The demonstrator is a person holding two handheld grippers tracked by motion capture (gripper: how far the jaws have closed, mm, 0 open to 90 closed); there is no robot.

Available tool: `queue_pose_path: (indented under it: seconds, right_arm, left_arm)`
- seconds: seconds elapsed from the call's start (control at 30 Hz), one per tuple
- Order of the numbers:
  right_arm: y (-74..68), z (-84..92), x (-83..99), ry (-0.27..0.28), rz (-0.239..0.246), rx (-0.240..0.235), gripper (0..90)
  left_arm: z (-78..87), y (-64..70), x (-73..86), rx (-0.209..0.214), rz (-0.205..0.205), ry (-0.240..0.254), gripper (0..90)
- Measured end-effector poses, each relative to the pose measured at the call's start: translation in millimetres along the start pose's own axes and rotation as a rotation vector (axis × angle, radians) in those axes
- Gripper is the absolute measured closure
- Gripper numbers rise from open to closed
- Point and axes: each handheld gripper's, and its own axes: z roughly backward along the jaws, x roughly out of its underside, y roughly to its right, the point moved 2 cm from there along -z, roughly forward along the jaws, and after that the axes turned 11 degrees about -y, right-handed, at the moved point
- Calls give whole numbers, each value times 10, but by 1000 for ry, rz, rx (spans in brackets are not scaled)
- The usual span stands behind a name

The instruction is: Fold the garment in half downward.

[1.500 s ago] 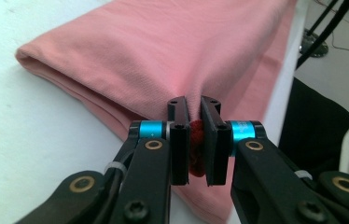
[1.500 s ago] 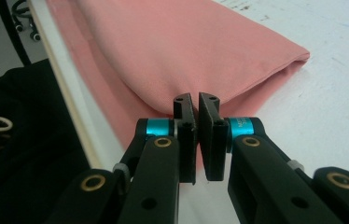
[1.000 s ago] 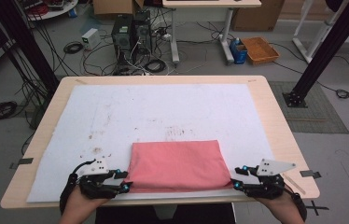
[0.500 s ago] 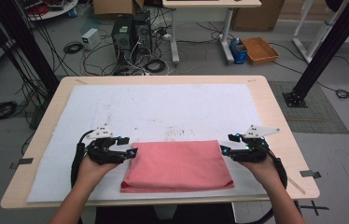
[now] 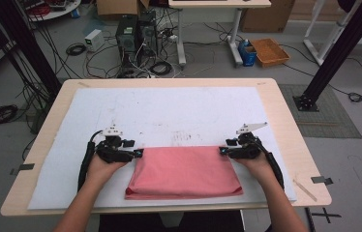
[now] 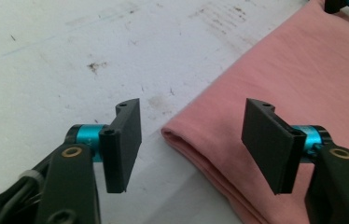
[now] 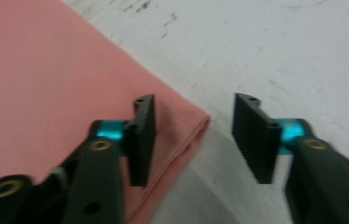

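Both grippers, left gripper (image 5: 139, 153) and right gripper (image 5: 222, 151), are straddling the folded pink cloth's (image 5: 184, 171) far corners with jaws spread (just been closing), nothing pinched yet, likely readying another fold.

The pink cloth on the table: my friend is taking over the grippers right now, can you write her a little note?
Left gripper: open, fingers either side of the far left corner of the pink cloth, not pressing; they have just been closing.
Right gripper: open at the far right corner, also just closing, nothing pinched.
The cloth lies folded flat on the white mat, near the table's front edge.
Done: folded into layers, both grippers lined up.
Left: probably pinch both far corners and fold again.
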Motion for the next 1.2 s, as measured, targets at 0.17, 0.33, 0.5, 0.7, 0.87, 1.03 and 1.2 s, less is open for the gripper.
queue_pose_path:
  seconds: [0.17,0.33,0.5,0.7,0.87,1.03,1.2]
  right_arm:
    - [-21,-11,18,1,7,11,751]
    - [-11,10,41,13,17,3,853]
    - [-22,43,39,14,27,15,866]
    - [-13,141,7,40,42,41,869]
    - [46,166,-15,44,41,69,870]
    - [134,182,-65,38,39,97,870]
    - [254,223,-107,41,31,114,870]
  left_arm:
    - [-46,1,35,-12,0,-43,558]
    - [-57,7,69,-23,-7,-37,742]
    - [-58,62,50,-27,-37,-22,851]
    - [-21,84,17,-33,-39,23,857]
    - [-51,96,-45,-51,-49,37,859]
    - [-118,125,-185,-58,-55,53,861]
    - [-203,126,-295,-64,-55,55,861]
